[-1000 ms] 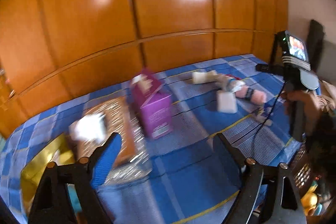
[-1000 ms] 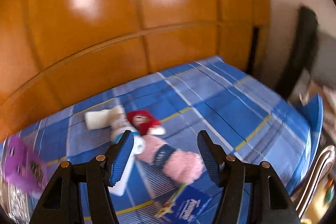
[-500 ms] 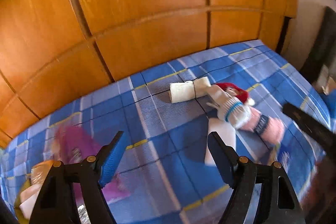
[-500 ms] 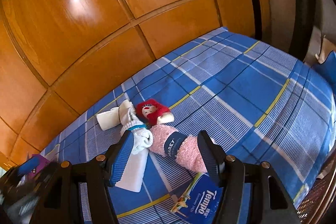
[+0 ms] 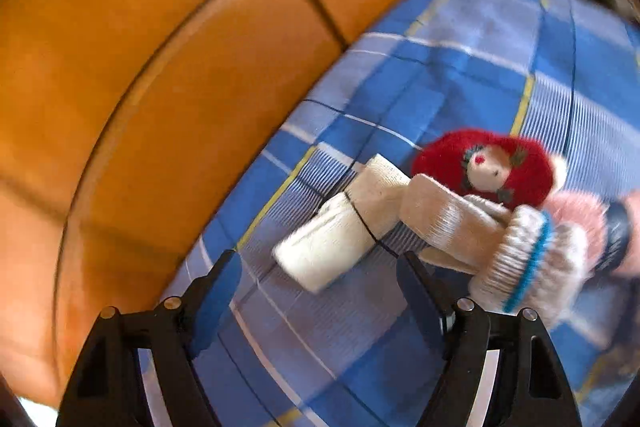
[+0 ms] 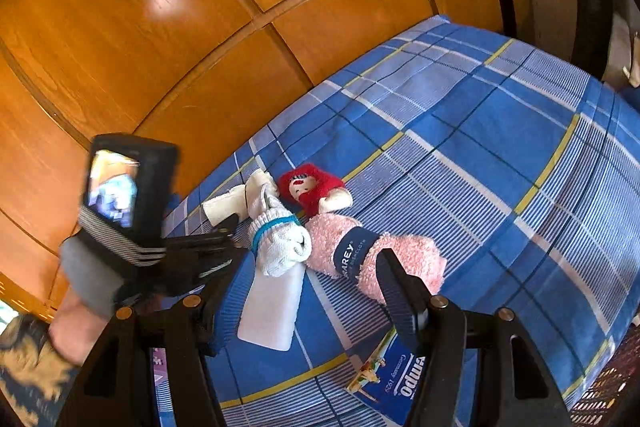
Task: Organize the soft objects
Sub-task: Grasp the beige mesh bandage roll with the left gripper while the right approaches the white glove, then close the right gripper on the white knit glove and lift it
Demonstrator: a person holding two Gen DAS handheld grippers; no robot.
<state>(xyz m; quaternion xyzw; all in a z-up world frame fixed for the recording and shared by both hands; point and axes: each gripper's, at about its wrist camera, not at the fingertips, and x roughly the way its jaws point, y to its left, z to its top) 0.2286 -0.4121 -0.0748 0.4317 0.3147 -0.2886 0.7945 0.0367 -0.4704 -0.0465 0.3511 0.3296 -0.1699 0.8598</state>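
Observation:
Soft things lie in a cluster on the blue plaid cover (image 6: 500, 155): a cream rolled cloth (image 5: 332, 247) (image 6: 224, 207), a white sock with a blue stripe (image 5: 520, 267) (image 6: 280, 243), a red-haired doll (image 5: 488, 163) (image 6: 312, 187) and a pink fluffy cloth with a dark band (image 6: 376, 255) (image 5: 580, 215). My left gripper (image 5: 320, 291) (image 6: 228, 239) is open, and the cream roll lies just ahead of its fingers, untouched. My right gripper (image 6: 320, 287) is open above the sock and a flat white packet (image 6: 272, 311), gripping nothing.
A blue Tempo tissue pack (image 6: 396, 379) lies near the front edge under the right finger. A purple box (image 6: 160, 359) peeks out at the lower left. Orange wooden panels (image 6: 200, 27) rise directly behind the cover. A hand (image 6: 76, 323) holds the left gripper.
The left gripper has swept right from the purple box to the sock cluster, rolled, and dropped close to the cream roll. It now shows in the right wrist view. The right gripper has tilted in place.

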